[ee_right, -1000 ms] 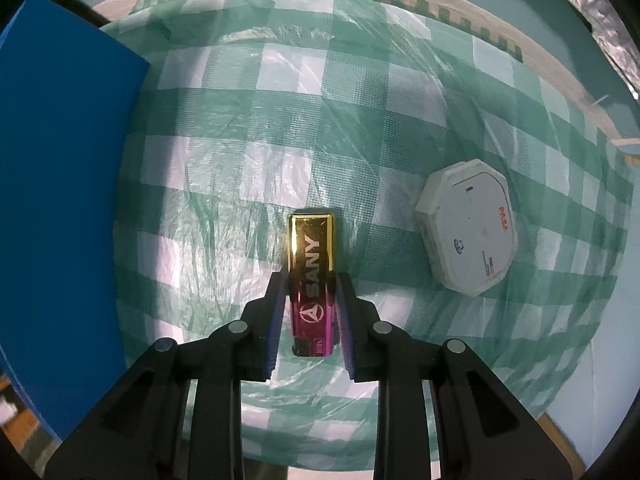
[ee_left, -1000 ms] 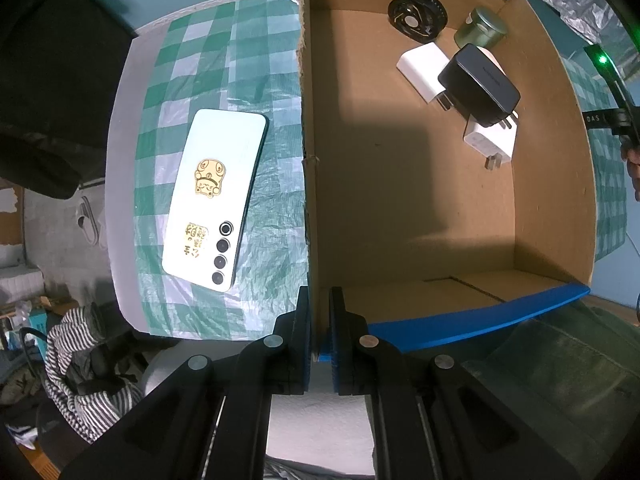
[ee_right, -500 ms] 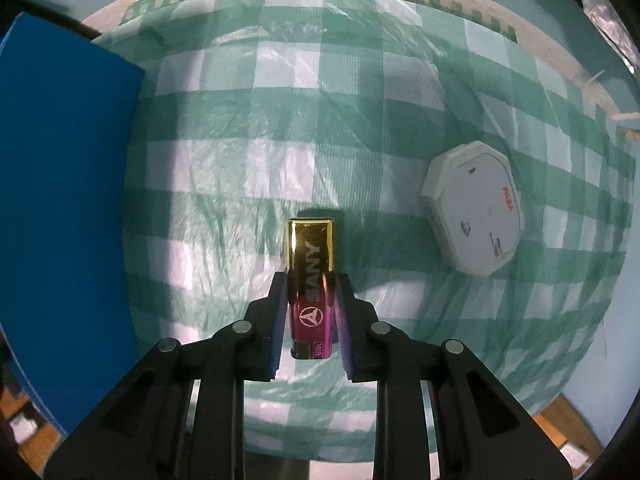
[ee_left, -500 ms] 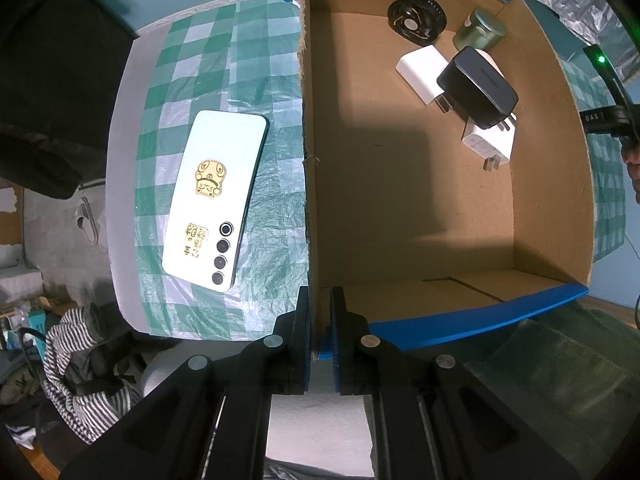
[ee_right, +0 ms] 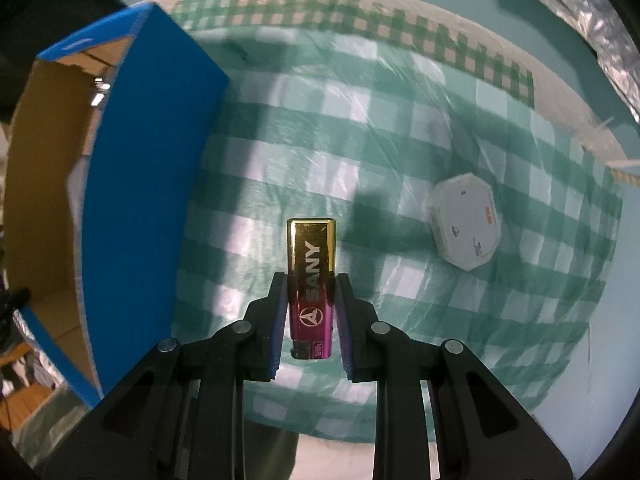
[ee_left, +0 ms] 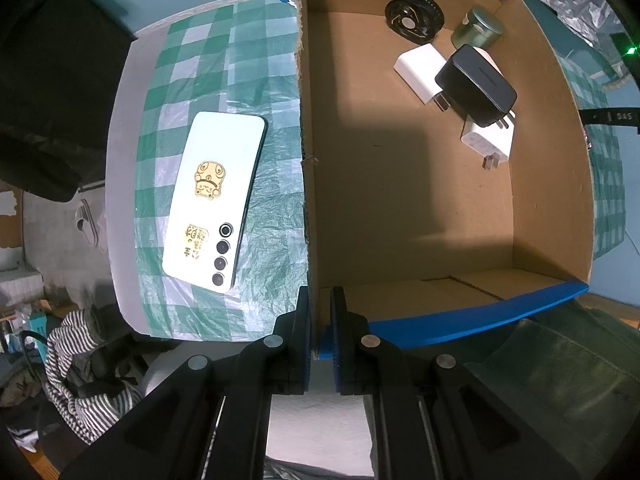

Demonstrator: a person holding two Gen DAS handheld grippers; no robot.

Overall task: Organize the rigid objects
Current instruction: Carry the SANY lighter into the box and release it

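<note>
My right gripper (ee_right: 311, 280) is shut on a gold and magenta lighter (ee_right: 312, 276) marked SANY and holds it above the checked cloth. My left gripper (ee_left: 319, 296) is shut on the near-left corner wall of the cardboard box (ee_left: 306, 208). Inside the box lie a black charger (ee_left: 476, 85), two white chargers (ee_left: 418, 67) (ee_left: 487, 140), a black round disc (ee_left: 414, 16) and a green tin (ee_left: 478, 30). The box's blue outer wall (ee_right: 136, 184) shows left of the lighter in the right wrist view.
A white phone (ee_left: 216, 200) with gold stickers lies face down on the green checked cloth (ee_left: 256, 80) left of the box. A white octagonal case (ee_right: 466, 228) lies on the cloth right of the lighter. Crinkled plastic (ee_right: 608, 40) lies at the far right.
My right gripper has lifted the lighter off the cloth and pulled back; the box's open top has come into view at the left. The left gripper has stayed on the box wall.
</note>
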